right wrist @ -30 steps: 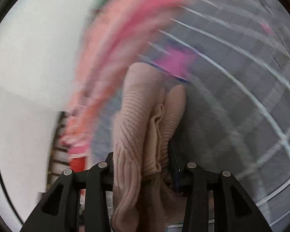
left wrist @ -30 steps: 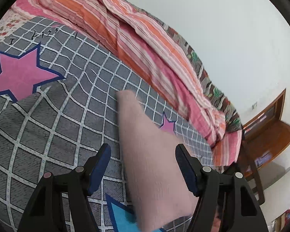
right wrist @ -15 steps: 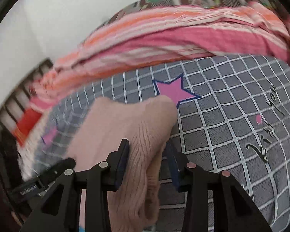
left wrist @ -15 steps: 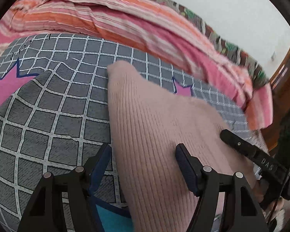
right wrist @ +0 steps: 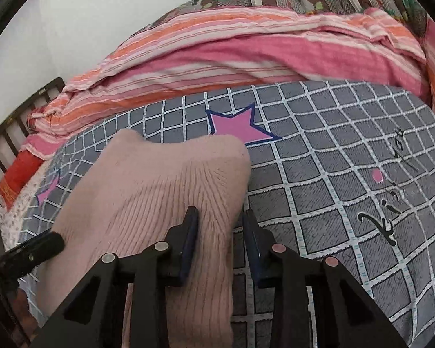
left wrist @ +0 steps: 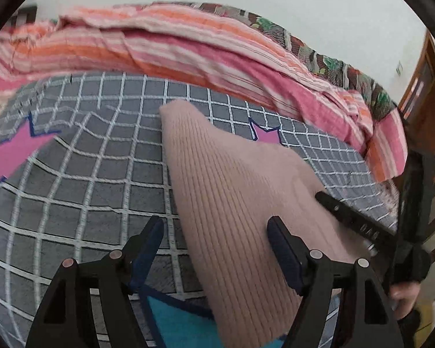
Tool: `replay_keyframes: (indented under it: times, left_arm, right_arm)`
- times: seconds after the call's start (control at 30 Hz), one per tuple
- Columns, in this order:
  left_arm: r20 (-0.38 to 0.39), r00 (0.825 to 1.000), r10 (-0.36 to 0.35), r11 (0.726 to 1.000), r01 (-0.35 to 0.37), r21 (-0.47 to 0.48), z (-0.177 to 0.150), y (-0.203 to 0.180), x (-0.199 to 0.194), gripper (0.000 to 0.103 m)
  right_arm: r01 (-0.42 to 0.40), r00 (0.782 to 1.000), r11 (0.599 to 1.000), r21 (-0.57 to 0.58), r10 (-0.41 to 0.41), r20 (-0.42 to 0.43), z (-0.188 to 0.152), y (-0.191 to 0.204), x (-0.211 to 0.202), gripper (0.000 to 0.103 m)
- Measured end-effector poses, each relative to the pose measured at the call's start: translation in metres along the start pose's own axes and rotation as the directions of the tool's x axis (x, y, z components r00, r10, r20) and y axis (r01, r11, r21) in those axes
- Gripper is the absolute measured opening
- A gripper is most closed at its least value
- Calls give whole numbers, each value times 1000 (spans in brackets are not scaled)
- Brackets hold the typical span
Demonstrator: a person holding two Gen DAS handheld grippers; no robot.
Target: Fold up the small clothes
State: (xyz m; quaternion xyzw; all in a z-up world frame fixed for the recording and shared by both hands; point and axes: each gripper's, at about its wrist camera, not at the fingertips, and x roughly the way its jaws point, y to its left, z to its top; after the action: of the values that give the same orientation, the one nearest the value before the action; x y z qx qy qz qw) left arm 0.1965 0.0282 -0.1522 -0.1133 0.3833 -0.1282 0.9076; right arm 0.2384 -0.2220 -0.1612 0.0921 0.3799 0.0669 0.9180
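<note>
Looking at your two grippers, the pink knit (left wrist: 235, 197) lies flat on the bed's grey checked sheet (left wrist: 72, 179), just in front of the striped blanket (left wrist: 188, 58) bunched along the wall. Your left gripper (left wrist: 214, 249) has its jaws wide and they've just been opening, one pad over the knit and one over bare sheet, neither pressing on anything. Your right gripper (right wrist: 220, 240) is narrower and its jaws have just been closing with the knit's edge between them, but I can't tell if both pads actually pinch it yet.
</note>
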Motion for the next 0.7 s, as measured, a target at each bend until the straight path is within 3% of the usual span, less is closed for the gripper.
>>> replay_keyframes:
  times: [0.2, 0.47, 0.7]
  left_arm:
    - [-59, 995, 84, 996, -82, 45, -3, -6, 15, 78]
    - [-84, 993, 82, 996, -80, 35, -3, -7, 25, 82]
    - [-93, 992, 80, 997, -78, 26, -3, -6, 29, 86]
  right_arm:
    - [-42, 999, 999, 16, 41, 32, -1, -1, -12, 34]
    - [-18, 1000, 1000, 6, 18, 11, -5, -2, -7, 42]
    - [-1, 1000, 1000, -10, 1, 11, -9, -1, -5, 42]
